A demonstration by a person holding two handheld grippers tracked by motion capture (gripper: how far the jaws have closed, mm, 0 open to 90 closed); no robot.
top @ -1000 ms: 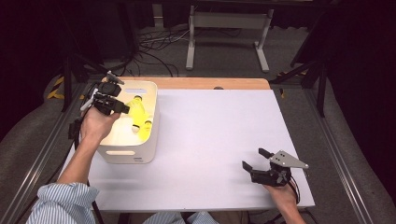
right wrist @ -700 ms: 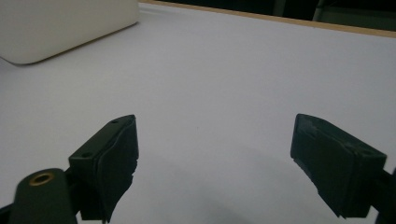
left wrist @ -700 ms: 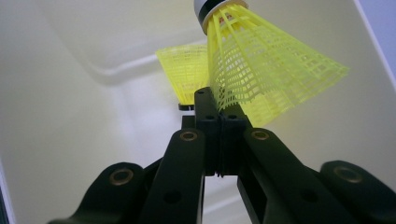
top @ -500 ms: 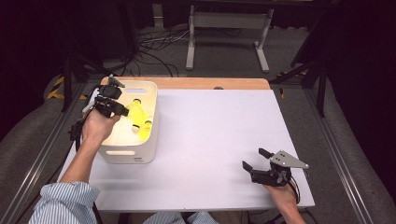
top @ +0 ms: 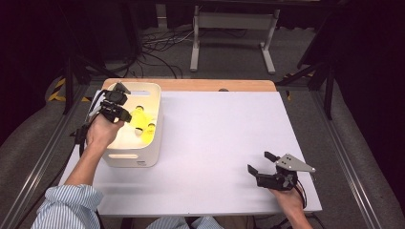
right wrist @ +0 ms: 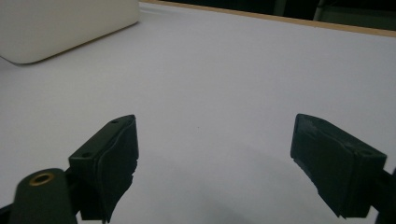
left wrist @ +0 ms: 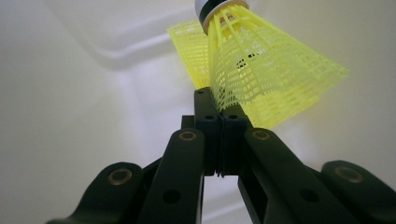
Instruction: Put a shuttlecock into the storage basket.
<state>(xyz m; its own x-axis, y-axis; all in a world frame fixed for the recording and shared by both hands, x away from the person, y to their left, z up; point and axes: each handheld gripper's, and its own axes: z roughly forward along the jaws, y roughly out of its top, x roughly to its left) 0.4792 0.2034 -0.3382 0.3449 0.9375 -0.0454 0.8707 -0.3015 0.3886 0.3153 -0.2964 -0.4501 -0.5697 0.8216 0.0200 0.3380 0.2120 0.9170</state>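
A white bin (top: 130,156) stands at the table's left, with two yellow plastic shuttlecocks in it. My left gripper (top: 124,116) reaches into the bin from its left side. In the left gripper view its jaws (left wrist: 218,100) are pressed together on the skirt edge of a yellow shuttlecock (left wrist: 261,65), whose cork end points up and away. The skirt of a second shuttlecock (left wrist: 189,46) shows behind it, against the bin's pale wall (left wrist: 70,93). My right gripper (top: 260,162) rests near the table's front right, open, with only bare tabletop between its pads (right wrist: 215,154).
The white table top (top: 219,133) stretches between the bin and the right gripper, with a wooden strip (top: 191,85) along its far edge. In the right gripper view the bin's corner (right wrist: 60,28) sits at the far left. A metal stand (top: 229,38) and cables lie on the floor beyond.
My left hand has sunk a little lower into the bin, its jaws staying shut with the yellow shuttlecock at their tips. The right gripper has kept still.
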